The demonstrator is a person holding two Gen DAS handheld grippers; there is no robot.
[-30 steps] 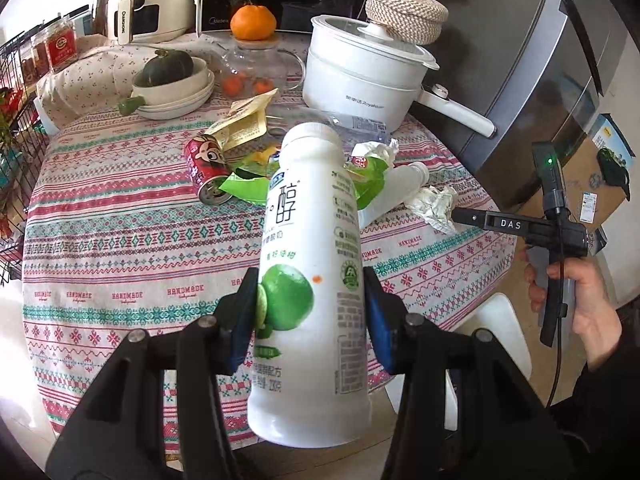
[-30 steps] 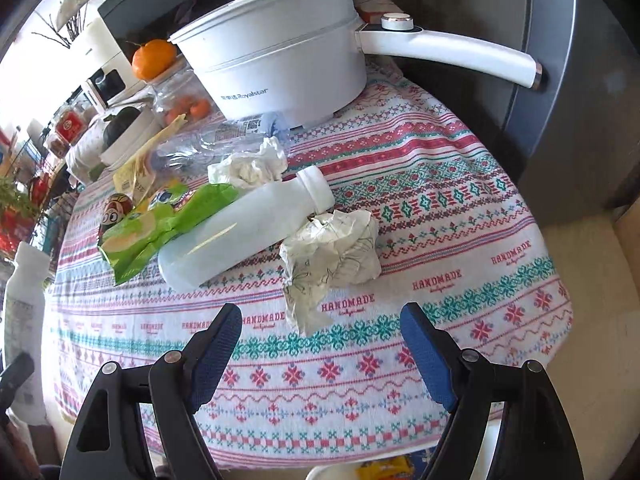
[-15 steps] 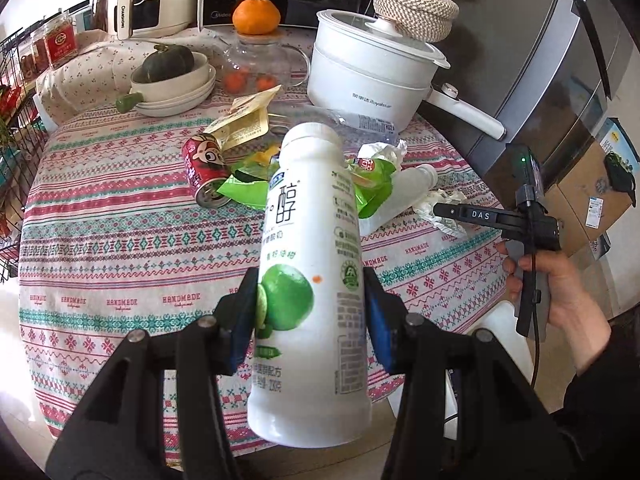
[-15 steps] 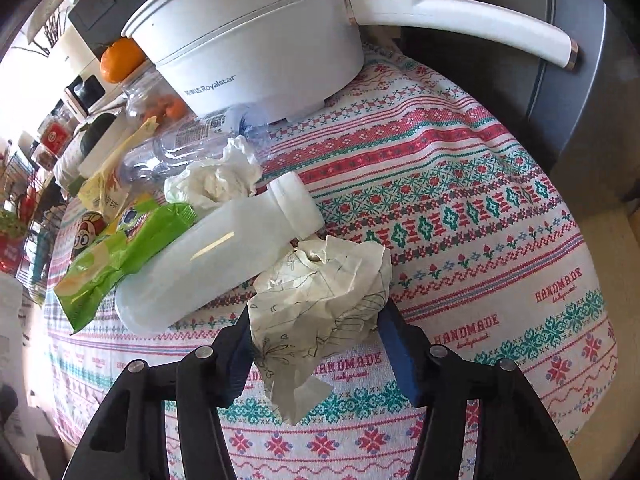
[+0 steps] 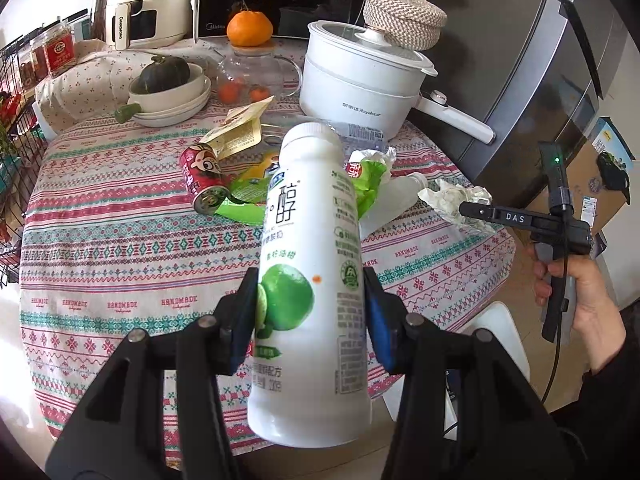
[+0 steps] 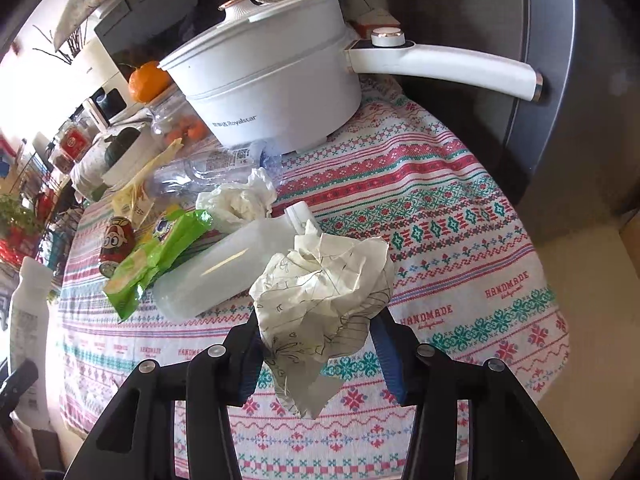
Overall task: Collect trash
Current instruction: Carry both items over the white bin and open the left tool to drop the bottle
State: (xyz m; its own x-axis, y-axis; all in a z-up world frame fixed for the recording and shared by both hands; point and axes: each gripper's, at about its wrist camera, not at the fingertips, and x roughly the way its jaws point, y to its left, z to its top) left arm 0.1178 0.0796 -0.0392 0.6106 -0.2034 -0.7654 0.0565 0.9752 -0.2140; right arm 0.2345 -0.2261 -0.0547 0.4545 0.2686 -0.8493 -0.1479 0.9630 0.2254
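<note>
My left gripper (image 5: 310,304) is shut on a white yogurt bottle (image 5: 308,240) with a green lime label, held upright in front of the table. My right gripper (image 6: 320,332) has its jaws closing on a ball of crumpled paper (image 6: 324,280); both pads press on it and it hangs just above the cloth. In the left wrist view the same paper (image 5: 452,200) sits at the tip of the right gripper, held by a person's hand (image 5: 580,292). Still on the table lie a frosted plastic bottle (image 6: 216,276), a green wrapper (image 6: 156,256), a white tissue (image 6: 240,200), a red can (image 5: 200,176) and a clear crushed bottle (image 6: 200,172).
A white electric pot (image 6: 272,92) with a long handle stands at the back of the patterned tablecloth (image 6: 460,216). Stacked bowls with a green squash (image 5: 168,88), a glass teapot (image 5: 256,76) and an orange (image 5: 250,28) are behind the trash. A grey fridge (image 5: 540,100) rises at the right.
My right gripper moved forward around the crumpled paper, closed on it and lifted it a little off the cloth. The left gripper and its bottle stayed put.
</note>
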